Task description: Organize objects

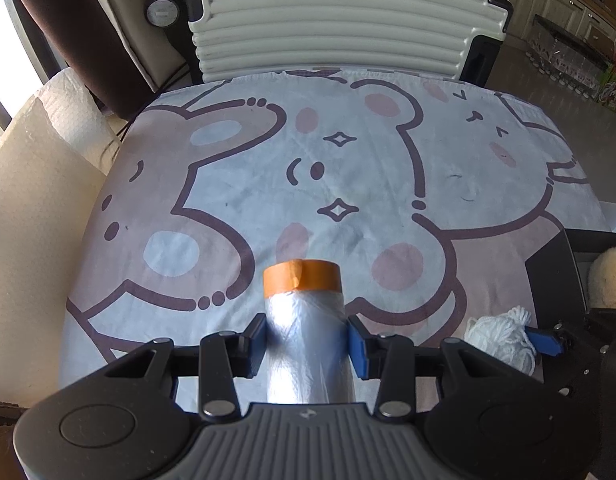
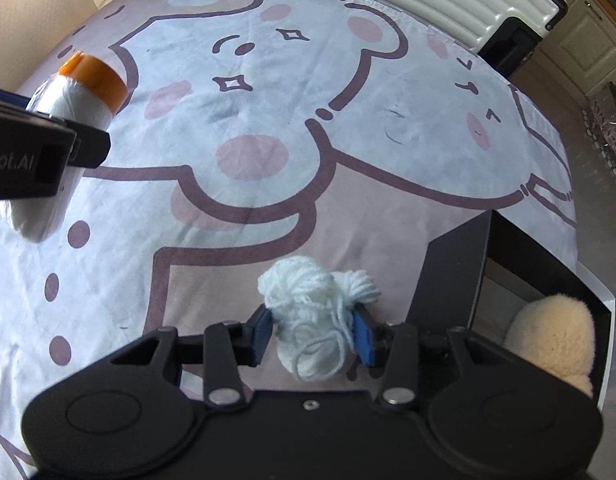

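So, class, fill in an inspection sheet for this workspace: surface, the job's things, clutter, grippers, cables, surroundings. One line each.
Surface: cloth with a cartoon bear print, a few dark marks on it.
Job's things: plastic film roll with an orange end; white yarn bundle; black bin at the right edge, holding a cream plush item.
Clutter: nothing seen.
Grippers: left gripper shut on the film roll, held above the cloth; right gripper has its pads beside the yarn, grip not clear.
Cables: dark cords past the cloth's far left corner.
Surroundings: white ribbed suitcase, paper towel roll, cabinets.
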Available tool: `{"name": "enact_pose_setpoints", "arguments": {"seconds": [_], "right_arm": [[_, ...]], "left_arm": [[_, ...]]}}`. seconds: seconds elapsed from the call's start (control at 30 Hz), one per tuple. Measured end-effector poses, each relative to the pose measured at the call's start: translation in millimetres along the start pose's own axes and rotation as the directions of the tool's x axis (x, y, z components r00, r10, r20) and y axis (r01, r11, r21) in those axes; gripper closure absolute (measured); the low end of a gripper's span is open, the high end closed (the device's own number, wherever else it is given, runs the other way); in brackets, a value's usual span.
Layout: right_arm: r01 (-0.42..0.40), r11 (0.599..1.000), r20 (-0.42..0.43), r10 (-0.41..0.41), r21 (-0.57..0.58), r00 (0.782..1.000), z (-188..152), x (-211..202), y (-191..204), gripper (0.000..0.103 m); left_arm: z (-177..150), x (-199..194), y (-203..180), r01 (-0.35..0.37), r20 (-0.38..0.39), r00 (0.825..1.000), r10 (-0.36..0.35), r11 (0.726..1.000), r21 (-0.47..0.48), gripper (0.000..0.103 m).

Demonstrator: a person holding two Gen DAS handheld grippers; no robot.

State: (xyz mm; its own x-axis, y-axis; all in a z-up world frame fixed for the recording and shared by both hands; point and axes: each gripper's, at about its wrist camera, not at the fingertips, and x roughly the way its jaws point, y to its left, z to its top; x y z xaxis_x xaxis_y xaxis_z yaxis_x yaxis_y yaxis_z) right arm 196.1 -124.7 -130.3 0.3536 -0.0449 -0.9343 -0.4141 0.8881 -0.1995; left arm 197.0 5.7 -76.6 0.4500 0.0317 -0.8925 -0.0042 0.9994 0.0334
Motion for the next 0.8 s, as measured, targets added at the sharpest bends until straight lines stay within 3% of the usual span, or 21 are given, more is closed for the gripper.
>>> {"name": "enact_pose_setpoints", "arguments": {"seconds": [0.43, 0.8], "right_arm": [[-0.023, 0.999, 0.057, 0.02, 0.046, 0.998, 1.1, -23.0, -6.6, 0.067], [-0.058, 0.991, 0.198, 0.033, 0.12, 0.98, -1.4, -75.2, -19.9, 0.067]], "left_arm": [[-1.8, -10.3, -2.1, -0.004, 0.02, 1.0, 0.004, 1.0, -0.001, 0.06], [-3.5, -37.0, -6.8, 0.006, 0.068, 0.998, -0.005, 1.0, -0.006, 0.06]]}}
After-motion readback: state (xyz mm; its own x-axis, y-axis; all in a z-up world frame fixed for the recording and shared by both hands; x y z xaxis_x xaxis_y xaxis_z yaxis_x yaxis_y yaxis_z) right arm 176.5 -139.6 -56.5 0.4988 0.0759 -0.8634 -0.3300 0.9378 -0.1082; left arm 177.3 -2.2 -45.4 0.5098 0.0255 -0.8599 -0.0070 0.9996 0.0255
